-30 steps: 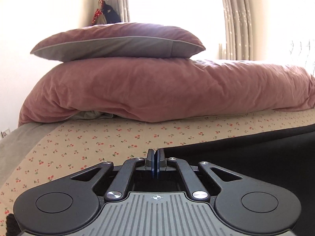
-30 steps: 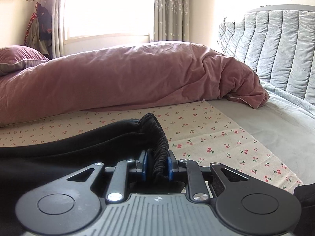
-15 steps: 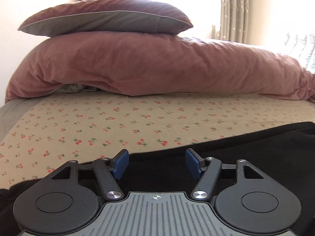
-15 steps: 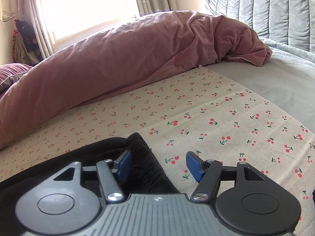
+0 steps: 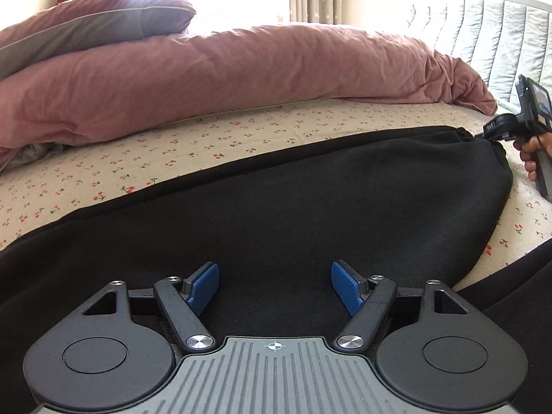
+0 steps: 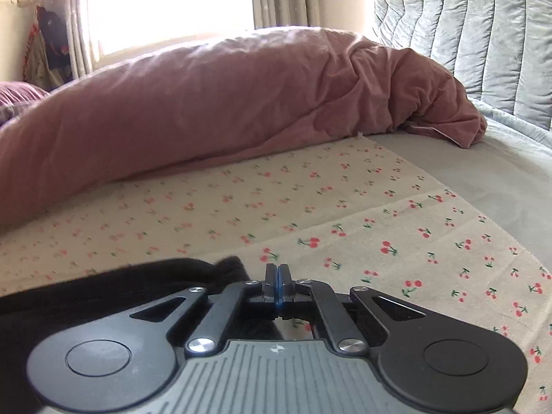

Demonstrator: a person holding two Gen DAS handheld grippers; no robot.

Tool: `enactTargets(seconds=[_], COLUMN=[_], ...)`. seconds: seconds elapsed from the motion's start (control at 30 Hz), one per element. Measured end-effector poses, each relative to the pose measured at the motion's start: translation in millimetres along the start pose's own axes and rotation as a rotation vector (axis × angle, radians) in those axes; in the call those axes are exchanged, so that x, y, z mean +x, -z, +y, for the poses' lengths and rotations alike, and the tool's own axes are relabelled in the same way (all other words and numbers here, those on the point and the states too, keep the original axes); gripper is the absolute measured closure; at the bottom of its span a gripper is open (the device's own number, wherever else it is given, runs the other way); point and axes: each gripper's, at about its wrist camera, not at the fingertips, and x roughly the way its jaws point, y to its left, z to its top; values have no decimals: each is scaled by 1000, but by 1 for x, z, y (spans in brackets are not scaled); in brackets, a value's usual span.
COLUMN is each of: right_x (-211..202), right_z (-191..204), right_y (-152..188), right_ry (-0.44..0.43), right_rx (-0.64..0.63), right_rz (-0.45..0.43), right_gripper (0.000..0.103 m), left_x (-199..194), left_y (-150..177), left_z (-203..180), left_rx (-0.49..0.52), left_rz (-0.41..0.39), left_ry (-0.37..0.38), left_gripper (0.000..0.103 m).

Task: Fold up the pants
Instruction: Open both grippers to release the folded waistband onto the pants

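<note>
- Left gripper (image 5: 275, 284): black linkage arms, blue ribbed pads; jaws opening, spread wide over the black cloth, pads clear of it.
- Right gripper (image 6: 278, 284): same build; blue pads pressed flat together, nothing visibly between them; the gathered waistband lies just left of it.
- Duvet (image 5: 220, 79): dusty pink, crumpled, heaped along the far side of the bed.
- Pants (image 5: 293, 207): black, soft matte knit, spread flat across the bedsheet.
- Bedsheet (image 6: 362, 220): beige cotton, small red cherry print.
- Pillow (image 5: 86, 24): pink with grey face, atop the duvet.
</note>
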Motion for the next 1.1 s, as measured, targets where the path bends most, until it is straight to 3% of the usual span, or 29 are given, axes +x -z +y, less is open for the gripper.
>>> enactTargets(seconds=[0.07, 0.1, 0.13, 0.2, 0.3, 0.37, 0.4, 0.47, 0.57, 0.6, 0.67, 0.7, 0.73, 0.93, 1.1], right_x=[-9, -16, -23, -39, -50, -49, -45, -47, -44, -44, -53, -60, -67, -106, -128], right_z=[-10, -13, -15, -19, -32, -39, -38, -34, -39, -37, -25, -19, -12, 30, 77], right_y=[0, 1, 2, 6, 16, 25, 29, 30, 30, 28, 25, 23, 22, 12, 4], right_ry=[-29, -40, -62, -113, -146, -174, -187, -161, -114, -95, -52, -36, -45, -162, -261], right_rx=[74, 97, 109, 123, 185, 237, 231, 173, 209, 217, 185, 158, 127, -25, -180], right_rz=[-19, -21, -22, -26, 28, 66, 76, 64, 77, 84, 92, 94, 86, 75, 82], right_gripper=[92, 80, 55, 39, 42, 50, 67, 82, 84, 82, 67, 52, 45, 23, 14], left_x=[-1, -1, -3, -4, -6, -8, -9, -9, -7, -9, -14, -19, -25, -59, -73], left_y=[-1, -1, -2, -2, -3, -3, -3, -1, 6, 7, 4, 2, 1, -8, -20], left_z=[2, 2, 2, 1, 1, -1, -2, -6, -9, -10, -11, -10, -9, 8, 51], left_rx=[-9, -8, -6, -12, -31, -39, -40, -17, -7, -13, -37, -63, -83, -115, -111], left_rz=[2, 3, 4, 6, 14, 18, 23, 41, 29, 25, 39, 44, 43, 61, 82], left_ry=[5, 4, 1, -4, 1, 11, 17, 17, -7, -14, -30, -36, -36, -88, -171], left_gripper=[28, 28, 28, 28, 28, 27, 27, 26, 23, 23, 22, 22, 20, 15, 9])
